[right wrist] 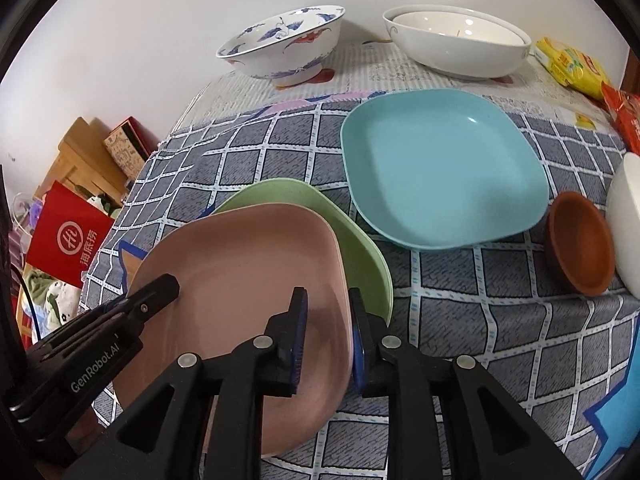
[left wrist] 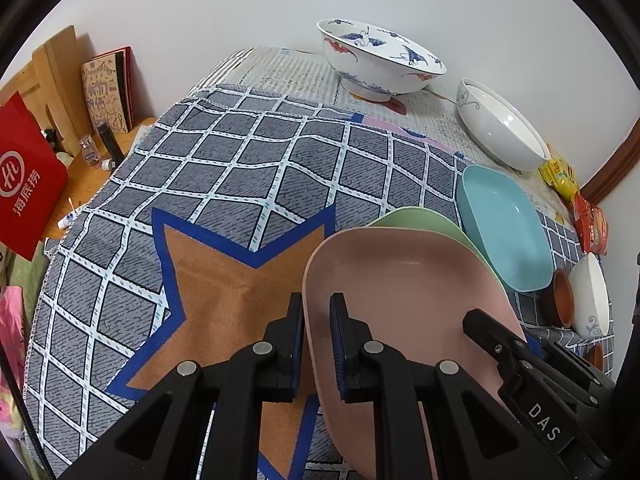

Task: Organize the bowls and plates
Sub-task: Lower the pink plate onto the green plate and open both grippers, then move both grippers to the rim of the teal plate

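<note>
The bench [left wrist: 224, 168] under me wears a grey checked cloth with a brown star edged in blue. On it my two grippers share one pink plate [right wrist: 240, 280], which lies on a green plate [right wrist: 352, 232].

My left gripper [left wrist: 316, 320] has its jaws together on the pink plate's left rim, one pad outside, one inside, clamped. My right gripper [right wrist: 328, 320] straddles the right rim: its jaws stand a little apart, with the rim between them and a gap showing beside the inner pad, so the grip looks loose.

A blue plate [right wrist: 440, 168] sits just beyond the green one, apart from it. At the far edge stand a painted bowl [right wrist: 284, 46] with blue birds and two nested white bowls [right wrist: 456, 46]. To the right are a small brown bowl [right wrist: 580, 244] and another white bowl [right wrist: 628, 220] beside it.

Writing: "GenRobot.AI" on my left gripper's side, as the right camera sees it; "DAS" on my right gripper's side in the left view. A red bag [left wrist: 28, 180] off the left edge carries a white round logo and Chinese characters. Yellow and red snack packets [right wrist: 572, 64] lie at the far right; their print is too small to read.
</note>
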`<state>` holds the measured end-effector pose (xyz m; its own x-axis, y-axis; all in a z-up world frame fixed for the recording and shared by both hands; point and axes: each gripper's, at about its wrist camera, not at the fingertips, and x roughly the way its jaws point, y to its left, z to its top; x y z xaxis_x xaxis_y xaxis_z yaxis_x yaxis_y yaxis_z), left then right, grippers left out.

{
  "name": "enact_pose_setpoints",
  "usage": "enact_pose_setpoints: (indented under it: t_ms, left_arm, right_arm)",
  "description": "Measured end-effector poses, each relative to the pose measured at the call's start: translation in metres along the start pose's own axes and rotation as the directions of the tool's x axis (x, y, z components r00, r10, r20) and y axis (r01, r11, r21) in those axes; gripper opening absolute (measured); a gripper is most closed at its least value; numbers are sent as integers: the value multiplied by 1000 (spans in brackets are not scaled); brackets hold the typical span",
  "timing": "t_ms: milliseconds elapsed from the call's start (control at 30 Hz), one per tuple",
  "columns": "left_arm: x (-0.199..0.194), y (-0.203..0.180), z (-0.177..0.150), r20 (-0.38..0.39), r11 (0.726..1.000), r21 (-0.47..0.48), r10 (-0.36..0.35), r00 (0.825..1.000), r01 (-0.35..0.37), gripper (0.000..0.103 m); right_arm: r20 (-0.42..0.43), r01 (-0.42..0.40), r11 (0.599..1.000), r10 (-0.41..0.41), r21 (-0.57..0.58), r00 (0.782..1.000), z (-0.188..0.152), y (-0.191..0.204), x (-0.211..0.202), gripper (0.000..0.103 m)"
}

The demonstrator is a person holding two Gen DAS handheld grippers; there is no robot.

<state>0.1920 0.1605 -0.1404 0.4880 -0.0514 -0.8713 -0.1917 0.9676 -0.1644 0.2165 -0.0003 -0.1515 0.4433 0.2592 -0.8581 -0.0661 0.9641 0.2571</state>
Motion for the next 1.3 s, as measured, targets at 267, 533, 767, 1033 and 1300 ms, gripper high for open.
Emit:
enact_pose_setpoints:
  t_ms: [267,533,767,1033,1300]
  left_arm:
    - [0,1,-2,-13,1000,-1,-11,1000,11,13]
    - [-2,1,-7,-12,1000,0,-7,1000,7,13]
    - [-4,-6,-11,-19,1000,21,-8,1000,9,30]
    - [-13,-3,-11,4,999,45,-8,1000,7,36]
    - [-13,0,-9,7,999,49,-3,1000,3,37]
  right_arm:
    - [20,1,1000,-1,-2,1000,2,0,-11,36]
    - [12,-5,1000,5,0,1000,-15,-8,-35,38]
    - [-9,-16,999,16,28,1000,-29,-11,-41,37]
    - [30,26,1000,-26,12,999,-21,-9,-30,10]
    - [79,93,996,-92,-9,993,6,-13,-18,6]
